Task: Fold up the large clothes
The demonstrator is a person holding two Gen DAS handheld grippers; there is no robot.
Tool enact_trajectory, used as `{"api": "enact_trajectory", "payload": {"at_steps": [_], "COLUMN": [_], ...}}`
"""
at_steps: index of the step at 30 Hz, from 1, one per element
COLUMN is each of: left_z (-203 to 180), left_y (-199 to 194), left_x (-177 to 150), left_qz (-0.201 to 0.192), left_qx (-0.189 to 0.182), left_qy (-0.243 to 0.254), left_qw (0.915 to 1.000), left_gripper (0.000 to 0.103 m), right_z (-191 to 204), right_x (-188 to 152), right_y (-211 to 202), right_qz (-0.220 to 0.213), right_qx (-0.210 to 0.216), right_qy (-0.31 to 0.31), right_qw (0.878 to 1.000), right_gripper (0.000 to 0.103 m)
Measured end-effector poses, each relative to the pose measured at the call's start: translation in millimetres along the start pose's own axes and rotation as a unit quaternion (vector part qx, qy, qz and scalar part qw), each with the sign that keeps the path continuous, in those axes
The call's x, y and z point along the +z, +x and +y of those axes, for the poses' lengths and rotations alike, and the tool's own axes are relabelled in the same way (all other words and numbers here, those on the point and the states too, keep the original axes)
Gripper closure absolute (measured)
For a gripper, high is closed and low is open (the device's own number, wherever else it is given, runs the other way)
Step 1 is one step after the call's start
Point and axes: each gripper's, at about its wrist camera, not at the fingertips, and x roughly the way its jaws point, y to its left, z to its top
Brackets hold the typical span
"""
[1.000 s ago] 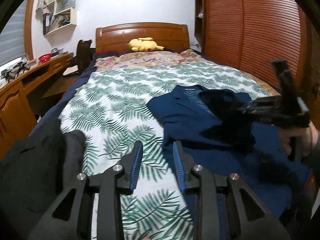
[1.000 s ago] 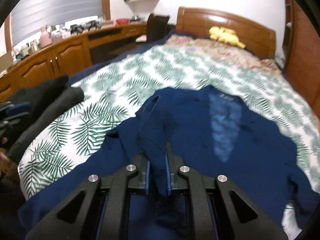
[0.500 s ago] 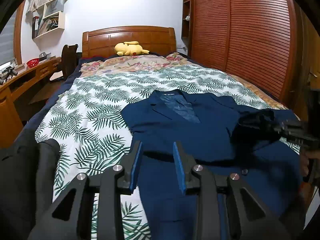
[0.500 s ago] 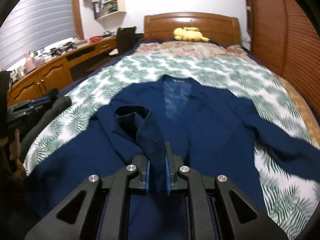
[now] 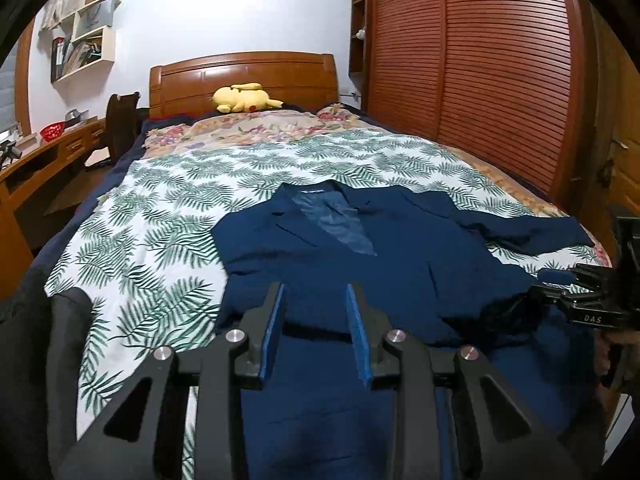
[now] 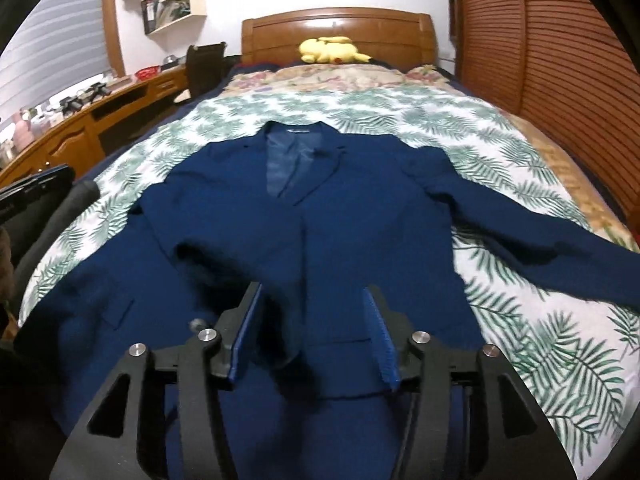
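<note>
Both grippers stood w/ jaws apart, gripping nothing: right gripper point(image 6: 312, 328) sat over the navy jacket's point(image 6: 360, 216) folded-in sleeve, jacket's long axis running straight ahead to the collar, outstretched sleeve point(image 6: 532, 232) off its right side, left gripper point(image 5: 316, 320) farther, by the hem.

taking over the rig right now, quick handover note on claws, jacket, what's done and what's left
Left claw: open, empty, over the jacket's lower left side.
Right claw: open, empty, above the hem.
Navy jacket lies face up on the leaf-print bedspread, collar toward the headboard, one sleeve stretched out to the right, the other lying over the front.
Done: jacket laid out.
Left: fold in the sleeves, then the body.
</note>
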Motion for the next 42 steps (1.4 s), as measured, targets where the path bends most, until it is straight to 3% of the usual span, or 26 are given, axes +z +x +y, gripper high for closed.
{"api": "enact_trajectory", "payload": {"at_steps": [7,13,19,25,29,30,32,34,37,42], "left_z": [-23.0,-31.3,-33.8,-29.9,-28.1,-27.6,-27.3,-27.6,-28.3,-30.2], "left_y": [3.4,6.3,7.3,4.9,2.8,1.7,-0.7,-1.7,-1.6,-0.5], "left_x": [1.5,2.5,2.8,2.2,2.7,2.6,2.6,2.6,3.2,3.9], "left_qz": [-0.002,0.002,0.002,0.001,0.001,0.000,-0.003,-0.004,-0.006,-0.005], "left_qx": [-0.010,-0.017,-0.015,-0.012,-0.008,-0.009,-0.010,-0.011,-0.015,-0.014], "left_qy": [0.017,0.021,0.022,0.019,0.018,0.018,0.018,0.019,0.017,0.018], "left_qw": [0.9998,0.9996,0.9996,0.9998,0.9998,0.9998,0.9998,0.9998,0.9997,0.9997], "left_gripper": [0.074,0.074,0.074,0.074,0.074,0.074,0.074,0.074,0.074,0.074], "right_z": [4.0,41.7,83.3,102.2,102.8,102.0,96.2,87.2,74.9,48.2], "right_x": [0.0,-0.6,-4.2,-11.2,-14.6,-15.1,-15.4,-11.9,-2.7,12.6], "right_y": [-13.4,-10.5,20.3,64.6,76.5,76.9,75.5,68.2,49.2,17.0], "right_qz": [-0.008,0.003,0.041,0.092,0.097,0.097,0.092,0.081,0.053,0.010], "right_qx": [0.023,0.064,0.101,0.102,0.083,0.078,0.074,0.088,0.091,0.068], "right_qy": [-0.018,-0.060,-0.088,-0.099,-0.114,-0.116,-0.119,-0.107,-0.088,-0.067], "right_qw": [1.000,0.996,0.990,0.986,0.985,0.986,0.986,0.987,0.990,0.995], "right_gripper": [0.046,0.042,0.042,0.042,0.042,0.045,0.077,0.090,0.097,0.098]}}
